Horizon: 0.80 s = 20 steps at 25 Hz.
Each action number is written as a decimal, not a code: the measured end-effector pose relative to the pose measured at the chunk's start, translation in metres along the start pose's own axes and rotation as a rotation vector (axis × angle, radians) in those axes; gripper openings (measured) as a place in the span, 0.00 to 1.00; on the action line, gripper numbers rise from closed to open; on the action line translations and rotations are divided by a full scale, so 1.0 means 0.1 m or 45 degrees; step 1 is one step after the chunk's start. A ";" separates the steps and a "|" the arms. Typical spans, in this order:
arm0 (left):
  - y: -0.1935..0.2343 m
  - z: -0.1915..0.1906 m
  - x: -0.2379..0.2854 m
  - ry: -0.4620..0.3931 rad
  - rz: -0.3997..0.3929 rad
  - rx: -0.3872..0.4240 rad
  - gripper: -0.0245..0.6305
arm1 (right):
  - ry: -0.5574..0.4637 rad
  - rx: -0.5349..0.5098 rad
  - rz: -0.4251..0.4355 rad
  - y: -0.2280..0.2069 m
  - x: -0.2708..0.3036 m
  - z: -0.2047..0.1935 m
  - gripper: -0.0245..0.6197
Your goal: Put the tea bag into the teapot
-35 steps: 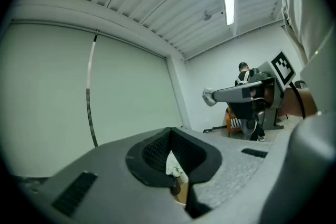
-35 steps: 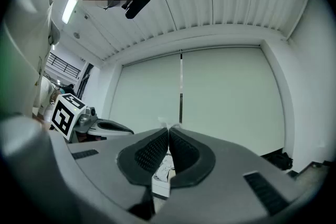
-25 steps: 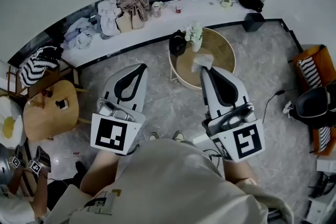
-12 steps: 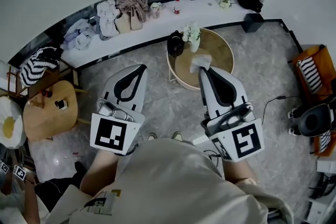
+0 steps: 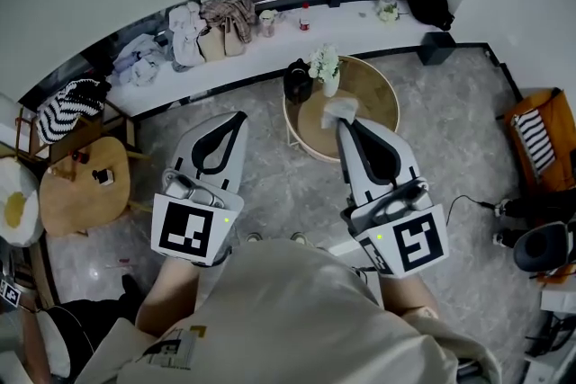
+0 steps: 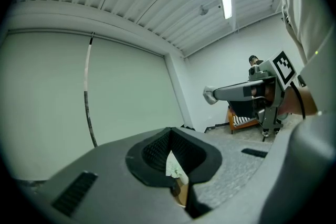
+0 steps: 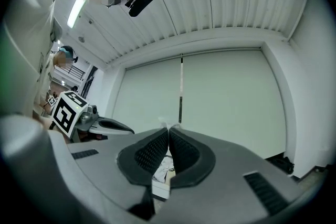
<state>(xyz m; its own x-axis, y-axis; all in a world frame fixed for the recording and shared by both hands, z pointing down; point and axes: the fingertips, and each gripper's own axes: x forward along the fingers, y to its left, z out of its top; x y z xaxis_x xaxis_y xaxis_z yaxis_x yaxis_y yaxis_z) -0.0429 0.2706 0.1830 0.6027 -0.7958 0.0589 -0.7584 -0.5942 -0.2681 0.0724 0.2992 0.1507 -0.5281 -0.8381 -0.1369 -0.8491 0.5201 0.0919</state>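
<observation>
- The right tool (image 5: 343,123) was clamped shut on the tea bag (image 5: 340,109), a pale wad pinched at its very tips. In the head view the bag showed against the near part of the round tabletop (image 5: 369,94), apart from the pot.
- The left tool (image 5: 238,116) had its jaws together on nothing, out over the floor short of the tabletop's left edge.
- The teapot (image 5: 298,78) (black, and too small to tell whether its lid was on) stood at the tabletop's far left edge, just beside a vase of flowers (image 5: 325,66).
- The step in hand looked like the carry, so the pinch needed to stay firm until the bag hung squarely above the pot's mouth.
- Coming in from the near left side would likely have kept clear of the flowers.
- A closed lid would have called for the free left tool first.
- Letting go was best done low in the opening.
</observation>
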 end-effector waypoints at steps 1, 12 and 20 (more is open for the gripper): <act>-0.02 0.02 0.02 -0.003 0.007 0.002 0.05 | -0.004 -0.001 0.005 -0.03 -0.01 0.01 0.05; -0.26 0.05 0.14 0.022 0.032 0.047 0.05 | -0.026 0.053 0.027 -0.26 -0.22 -0.09 0.05; -0.28 -0.01 0.24 0.012 0.017 0.032 0.05 | -0.015 0.034 0.023 -0.29 -0.16 -0.21 0.05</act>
<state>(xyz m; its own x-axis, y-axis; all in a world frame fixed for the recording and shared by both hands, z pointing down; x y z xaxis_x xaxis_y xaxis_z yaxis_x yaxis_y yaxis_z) -0.0074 0.2679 0.1933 0.5901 -0.8047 0.0645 -0.7596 -0.5805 -0.2931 0.1057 0.2942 0.1709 -0.5434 -0.8265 -0.1470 -0.8392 0.5396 0.0681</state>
